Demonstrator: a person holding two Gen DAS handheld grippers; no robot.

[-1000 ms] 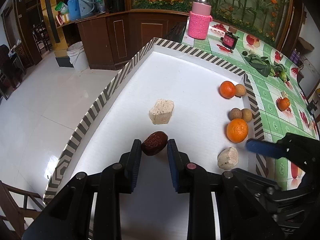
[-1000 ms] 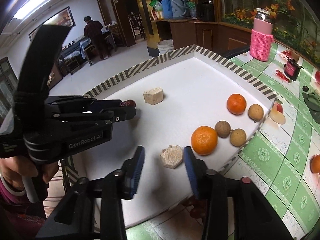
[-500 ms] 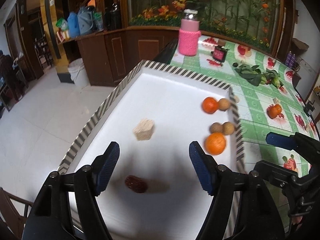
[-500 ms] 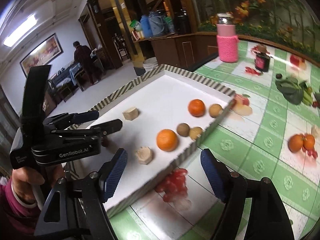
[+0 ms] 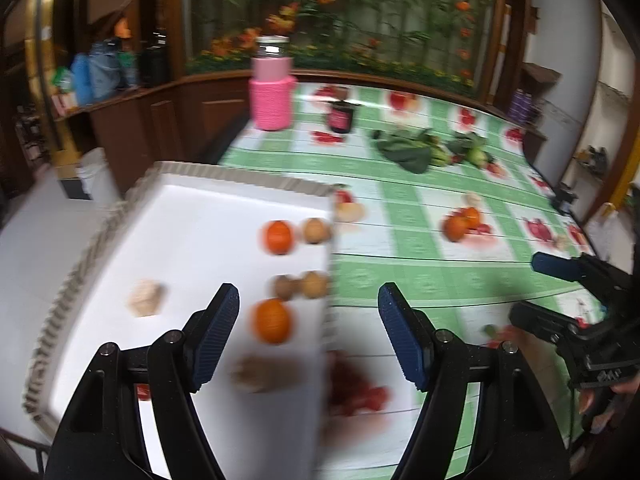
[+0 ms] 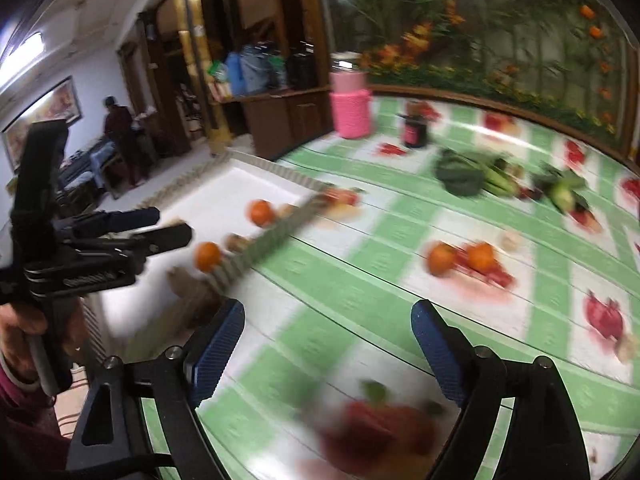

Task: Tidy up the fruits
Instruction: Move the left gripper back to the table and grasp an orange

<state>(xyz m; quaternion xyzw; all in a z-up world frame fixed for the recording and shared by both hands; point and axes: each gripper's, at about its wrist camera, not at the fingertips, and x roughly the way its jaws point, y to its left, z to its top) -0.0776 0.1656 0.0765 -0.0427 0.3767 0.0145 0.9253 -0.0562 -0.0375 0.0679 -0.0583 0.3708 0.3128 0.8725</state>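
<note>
Left tongs spread wide and empty, hovering above the near right edge of the white tray; right tongs equally wide and empty, raised over the green checked tabletop to the tray's right. Inside the tray, along its right side: a near orange, two brown round fruits just behind it, then a far orange beside another brown fruit. A pale chunk lying apart toward the tray's left, a second brownish lump near the front, too blurred to name with confidence. Two loose oranges out on the tabletop, well apart from the tray, likely the next fruit to gather. Beyond them, leafy greens, a small dark jar and a pink knitted bottle at the far edge. Best handled by bringing the right tongs down level over one loose orange, closing across its widest part with a gentle squeeze, lifting clear over the striped tray rim, and setting it beside the oranges already grouped, without knocking the round fruits, which look prone to roll
</note>
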